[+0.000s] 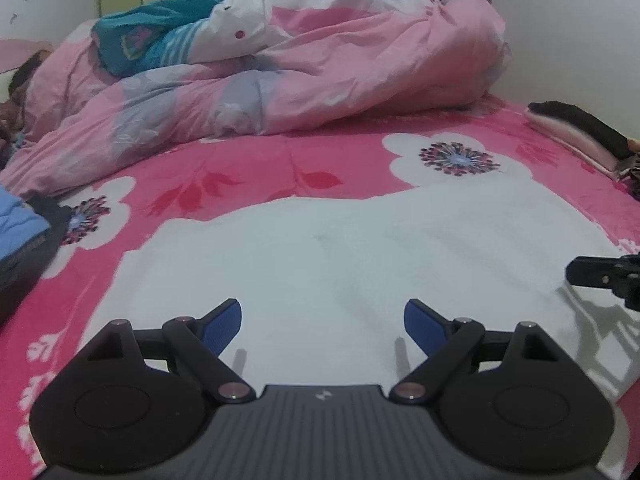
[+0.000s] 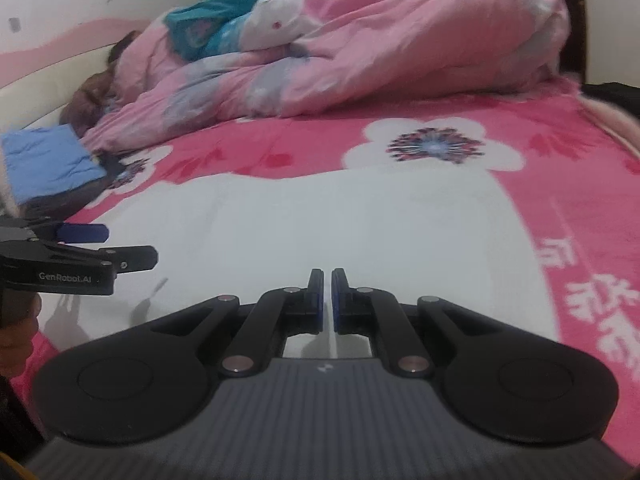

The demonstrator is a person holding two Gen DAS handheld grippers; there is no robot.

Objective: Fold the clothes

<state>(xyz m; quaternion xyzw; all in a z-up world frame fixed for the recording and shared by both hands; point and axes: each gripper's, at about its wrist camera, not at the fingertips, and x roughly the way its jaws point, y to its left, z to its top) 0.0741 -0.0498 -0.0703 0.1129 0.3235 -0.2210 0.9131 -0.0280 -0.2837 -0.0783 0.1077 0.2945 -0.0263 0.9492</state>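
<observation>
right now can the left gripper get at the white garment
Probably yes: the left gripper hangs open just over the white garment, which lies flat on the pink bedspread, with nothing between them.

Blue cloth [image 1: 18, 224] edge-cropped, perhaps folded

We note even, fairly bright indoor light in both views, with no glare. The white garment [image 1: 360, 264] is near blown out and its folds barely register. Gripper shadows fall on it at the right edge of the left wrist view and the left of the right wrist view, so the light comes from above. The right wrist view is soft with motion blur; the flower print on the bedspread [image 2: 436, 146] smears. Both views bow strongly, with dark corners.
</observation>
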